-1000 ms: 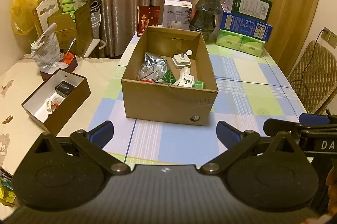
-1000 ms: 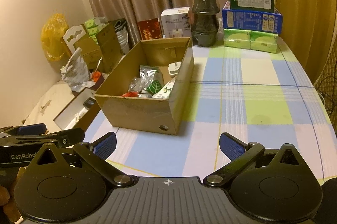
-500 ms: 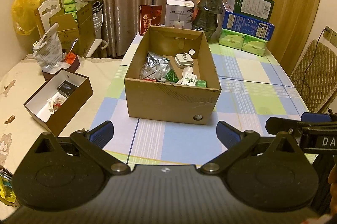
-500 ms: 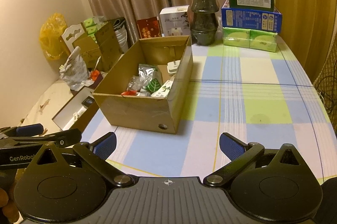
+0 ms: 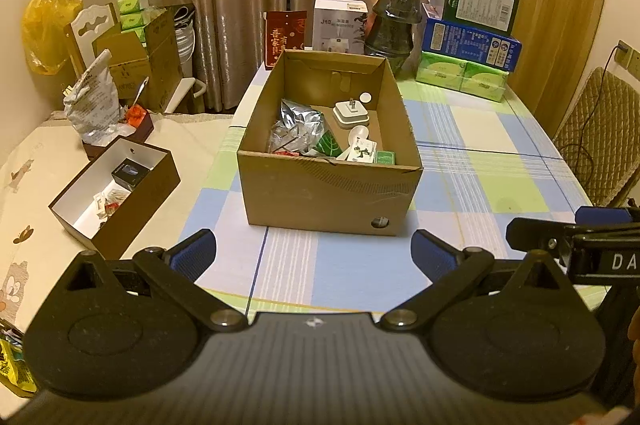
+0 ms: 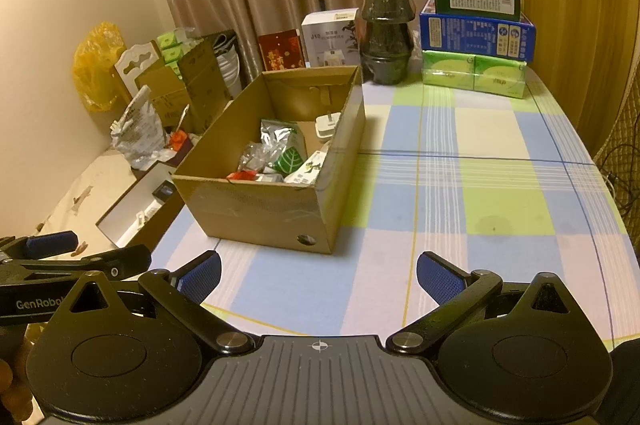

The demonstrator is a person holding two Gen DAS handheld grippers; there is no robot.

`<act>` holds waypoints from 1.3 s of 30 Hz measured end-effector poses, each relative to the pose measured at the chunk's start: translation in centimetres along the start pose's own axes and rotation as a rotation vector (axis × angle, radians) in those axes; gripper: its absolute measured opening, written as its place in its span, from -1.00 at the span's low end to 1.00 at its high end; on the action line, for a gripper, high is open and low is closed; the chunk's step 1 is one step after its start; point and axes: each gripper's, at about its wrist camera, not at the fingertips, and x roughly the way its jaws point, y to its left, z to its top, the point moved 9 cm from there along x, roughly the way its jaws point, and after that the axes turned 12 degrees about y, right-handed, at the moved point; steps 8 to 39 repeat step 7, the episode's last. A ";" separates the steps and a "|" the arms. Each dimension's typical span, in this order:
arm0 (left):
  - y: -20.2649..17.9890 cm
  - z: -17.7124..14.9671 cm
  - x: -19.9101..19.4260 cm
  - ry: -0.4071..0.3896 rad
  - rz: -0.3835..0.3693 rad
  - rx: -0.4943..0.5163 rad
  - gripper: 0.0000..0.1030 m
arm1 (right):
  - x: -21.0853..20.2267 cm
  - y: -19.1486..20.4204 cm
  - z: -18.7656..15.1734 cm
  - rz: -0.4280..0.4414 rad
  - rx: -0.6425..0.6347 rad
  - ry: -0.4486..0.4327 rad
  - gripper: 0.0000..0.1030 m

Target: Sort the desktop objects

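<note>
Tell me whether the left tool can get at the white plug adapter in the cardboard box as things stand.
Probably yes. The left tool is open and empty, the cardboard box has no lid, and the white plug adapter lies uncovered near the back. It must come in over the box's front wall.

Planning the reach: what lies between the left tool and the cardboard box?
Only bare checked tablecloth separates the left tool from the cardboard box, shown in the left wrist view.
</note>
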 end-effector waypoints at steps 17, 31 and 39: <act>-0.1 0.5 -0.5 -0.050 -0.005 0.006 0.98 | 0.1 -0.1 -0.1 -0.010 -0.002 -0.003 0.96; -0.1 0.5 -0.5 -0.050 -0.005 0.006 0.98 | 0.1 -0.1 -0.1 -0.010 -0.002 -0.003 0.96; -0.1 0.5 -0.5 -0.050 -0.005 0.006 0.98 | 0.1 -0.1 -0.1 -0.010 -0.002 -0.003 0.96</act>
